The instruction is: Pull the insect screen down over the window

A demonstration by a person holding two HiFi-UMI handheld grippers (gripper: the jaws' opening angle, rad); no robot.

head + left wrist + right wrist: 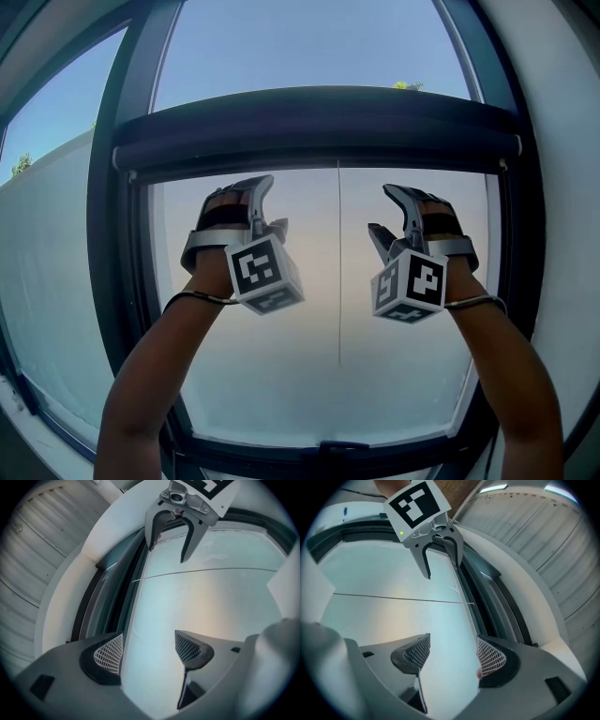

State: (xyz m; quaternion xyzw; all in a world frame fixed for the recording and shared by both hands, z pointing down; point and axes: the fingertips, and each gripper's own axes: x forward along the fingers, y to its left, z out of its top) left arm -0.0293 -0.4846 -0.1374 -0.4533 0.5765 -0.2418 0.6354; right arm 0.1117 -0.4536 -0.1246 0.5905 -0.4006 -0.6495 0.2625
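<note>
A dark horizontal bar (319, 127) of the insect screen spans the window high up, with a thin cord (339, 281) hanging from its middle. Blue sky shows above it and a pale hazy pane (281, 384) below. My left gripper (270, 208) and right gripper (389, 214) are raised side by side in front of the pane, just under the bar, not touching it. Both are open. In the left gripper view the jaws (150, 651) frame only pale pane; the right gripper view (454, 656) shows the same. Each sees the other gripper (167, 552) (443, 569) across the cord (206, 571).
The dark window frame (117, 234) surrounds the pane, with a small fitting (342, 448) at the middle of its bottom rail. White reveal walls (562, 234) flank it. A second glazed panel (47, 281) adjoins at the left. A ribbed ceiling (543, 541) is overhead.
</note>
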